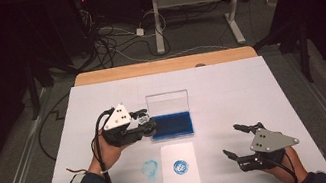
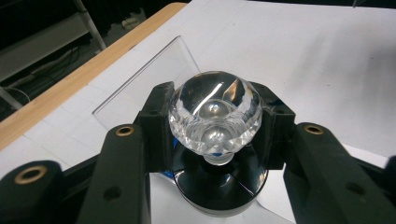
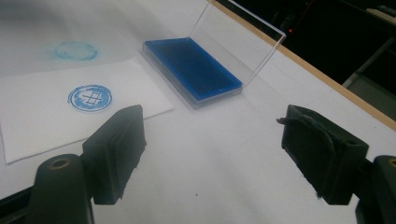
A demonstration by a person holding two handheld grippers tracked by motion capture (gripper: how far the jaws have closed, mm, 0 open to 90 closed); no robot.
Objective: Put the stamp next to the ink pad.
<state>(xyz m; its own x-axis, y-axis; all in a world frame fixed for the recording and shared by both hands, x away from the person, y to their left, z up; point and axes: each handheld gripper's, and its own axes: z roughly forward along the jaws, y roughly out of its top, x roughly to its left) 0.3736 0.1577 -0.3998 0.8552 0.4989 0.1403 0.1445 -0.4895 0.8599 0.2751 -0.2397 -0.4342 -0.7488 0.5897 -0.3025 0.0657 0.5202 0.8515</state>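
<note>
The left gripper (image 1: 143,120) has its fingers (image 2: 156,121) closed on the clear knob of a stamp (image 2: 215,119), holding it upright at the left edge of the blue ink pad (image 1: 173,125), whose clear lid (image 1: 168,102) stands open behind. The stamp's dark base (image 2: 219,186) appears to sit over or on the pad's edge; contact cannot be told. To ink well, the stamp should come down flat and square on the blue, pressed evenly, then lifted straight up. The paper (image 1: 180,169) just in front already bears one blue print (image 1: 180,166), and a smudge (image 1: 150,167) marks the table (image 1: 231,89) beside it. The right gripper (image 1: 244,144) rests wide open and empty at the right.
</note>
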